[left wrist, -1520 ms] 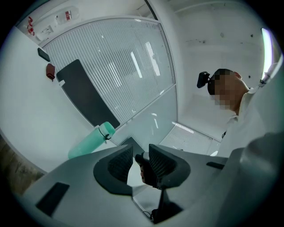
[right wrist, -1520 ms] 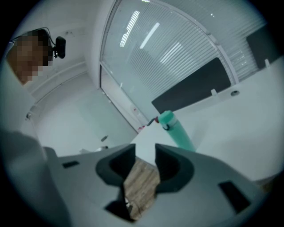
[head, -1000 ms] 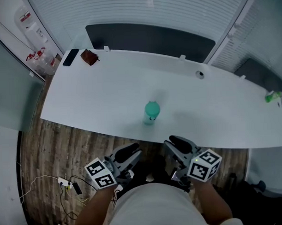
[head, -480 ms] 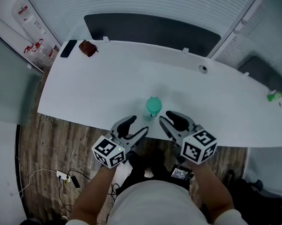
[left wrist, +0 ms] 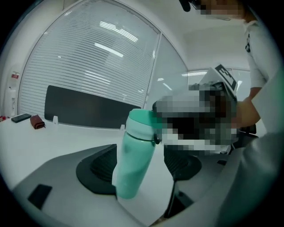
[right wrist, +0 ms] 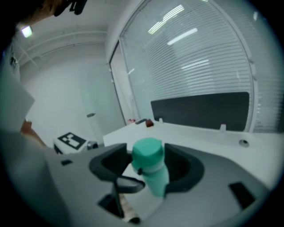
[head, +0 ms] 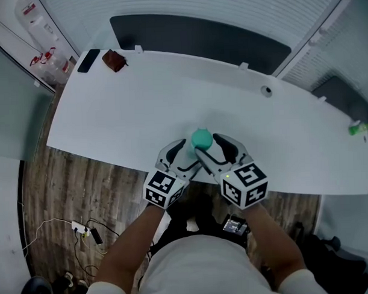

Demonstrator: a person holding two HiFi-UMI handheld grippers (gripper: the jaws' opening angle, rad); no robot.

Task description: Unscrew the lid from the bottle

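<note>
A mint-green bottle [head: 200, 150] stands upright on a white table [head: 111, 122], near the edge closest to the person. It sits right between the two pairs of tongs.

The left tongs [head: 187, 154] are spread wide, and their jaws have just been opening. The bottle's body stands between them, nearer one pad, and neither pad appears to press on it. The right tongs [head: 213, 147] are also wide and have just been opening. They sit higher, with the lid [head: 200, 138] between their jaws and a gap on each side. Neither pair holds anything yet.

The bottle looks stiff and smooth, probably hard plastic or coated metal, so the pads may slip on it. It is tall and narrow, so a push from one side could tip it. The body, between the left tongs, seems the best place to brace it. The broad, darker green lid, between the right tongs, is the part to turn. A small dark fitting on the lid's side could get in the way of a pad.

The lid is still on and the walls are opaque, so it is impossible to tell whether the bottle is full or empty, or how heavy it is.
</note>
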